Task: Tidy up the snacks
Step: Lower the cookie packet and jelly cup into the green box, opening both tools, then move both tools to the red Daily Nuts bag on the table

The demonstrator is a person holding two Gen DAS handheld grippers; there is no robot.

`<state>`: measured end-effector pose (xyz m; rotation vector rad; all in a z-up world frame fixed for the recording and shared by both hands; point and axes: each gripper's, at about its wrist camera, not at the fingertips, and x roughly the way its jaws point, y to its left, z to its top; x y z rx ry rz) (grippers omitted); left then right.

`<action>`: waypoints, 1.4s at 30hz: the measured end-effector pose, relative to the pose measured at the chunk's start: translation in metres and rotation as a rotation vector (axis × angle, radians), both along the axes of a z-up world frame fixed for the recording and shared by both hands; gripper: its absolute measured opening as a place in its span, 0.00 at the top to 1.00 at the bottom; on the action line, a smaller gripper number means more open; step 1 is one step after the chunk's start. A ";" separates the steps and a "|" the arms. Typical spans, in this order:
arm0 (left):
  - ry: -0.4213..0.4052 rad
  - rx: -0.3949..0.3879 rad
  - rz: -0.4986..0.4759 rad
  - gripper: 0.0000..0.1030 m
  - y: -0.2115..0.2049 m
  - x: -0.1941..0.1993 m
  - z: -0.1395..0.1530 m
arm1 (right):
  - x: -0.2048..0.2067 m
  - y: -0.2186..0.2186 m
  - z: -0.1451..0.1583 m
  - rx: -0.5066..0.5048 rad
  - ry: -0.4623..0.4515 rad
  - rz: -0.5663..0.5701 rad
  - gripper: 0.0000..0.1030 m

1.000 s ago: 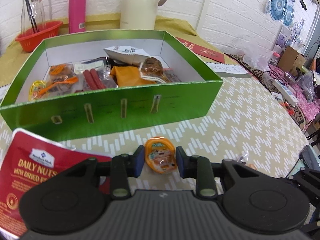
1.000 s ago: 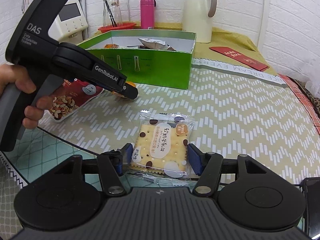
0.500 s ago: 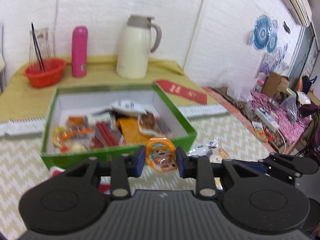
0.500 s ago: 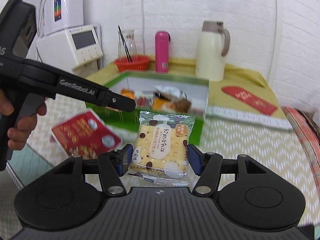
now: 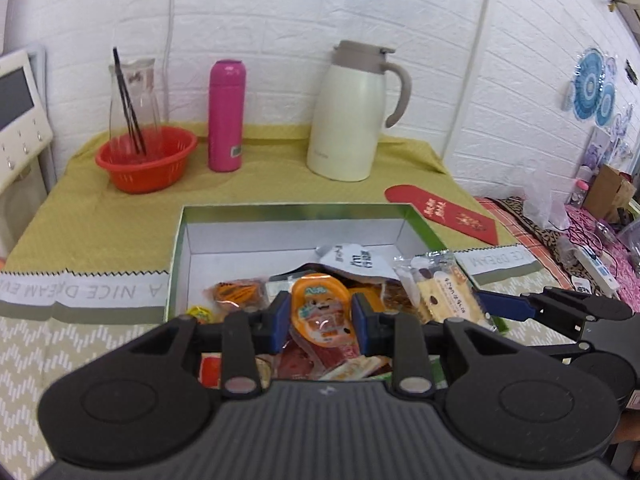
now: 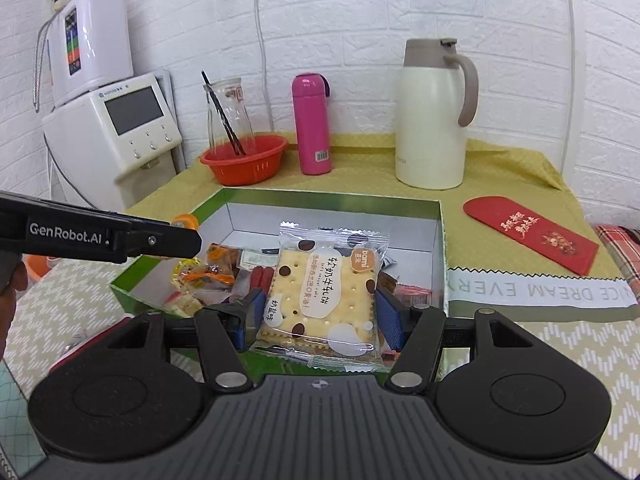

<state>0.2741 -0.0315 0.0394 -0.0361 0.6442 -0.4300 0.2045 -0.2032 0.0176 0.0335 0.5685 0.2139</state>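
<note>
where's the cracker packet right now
The cracker packet is clamped in the right gripper, held over the near right part of the open green box, right of the left gripper with its orange jelly cup.

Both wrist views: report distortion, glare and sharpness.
Left wrist view: fisheye bends the white brick wall; dark vignette in the corners; the orange jelly cup between the fingers shows a small glare and is slightly soft. Right wrist view: same barrel curve; the clear-wrapped cracker packet is sharp, with faint wrapper sheen.

Glossy green cardboard box (image 6: 441, 240); behind it, matt yellow cloth (image 6: 500, 184), glossy pink bottle (image 6: 312, 124), clear glass carafe (image 6: 229, 116).
</note>
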 end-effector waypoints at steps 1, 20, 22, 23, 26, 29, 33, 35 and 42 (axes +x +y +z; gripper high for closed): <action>0.010 -0.002 0.003 0.72 0.001 0.006 -0.004 | 0.004 0.001 -0.003 0.001 0.007 0.001 0.06; -0.019 -0.040 0.079 0.30 0.009 0.028 -0.036 | 0.039 0.026 -0.028 -0.033 0.043 0.080 0.00; -0.026 -0.012 0.108 0.27 0.007 0.027 -0.032 | 0.036 0.025 -0.027 -0.046 0.020 0.080 0.00; -0.024 -0.007 0.122 0.25 0.007 0.026 -0.030 | 0.035 0.025 -0.027 -0.046 0.012 0.080 0.00; -0.035 0.014 0.144 0.11 0.008 0.022 -0.026 | 0.030 0.024 -0.027 -0.037 -0.001 0.086 0.00; -0.037 0.022 0.148 0.10 0.009 0.016 -0.024 | 0.025 0.023 -0.024 -0.037 -0.007 0.072 0.00; -0.051 0.031 0.146 0.10 0.011 0.003 -0.018 | 0.015 0.023 -0.017 -0.030 -0.007 0.065 0.00; -0.063 0.041 0.145 0.10 0.011 -0.006 -0.014 | 0.008 0.024 -0.014 -0.035 -0.006 0.071 0.00; -0.081 0.030 0.136 0.10 0.017 -0.042 0.000 | -0.024 0.030 -0.001 -0.090 -0.017 0.101 0.00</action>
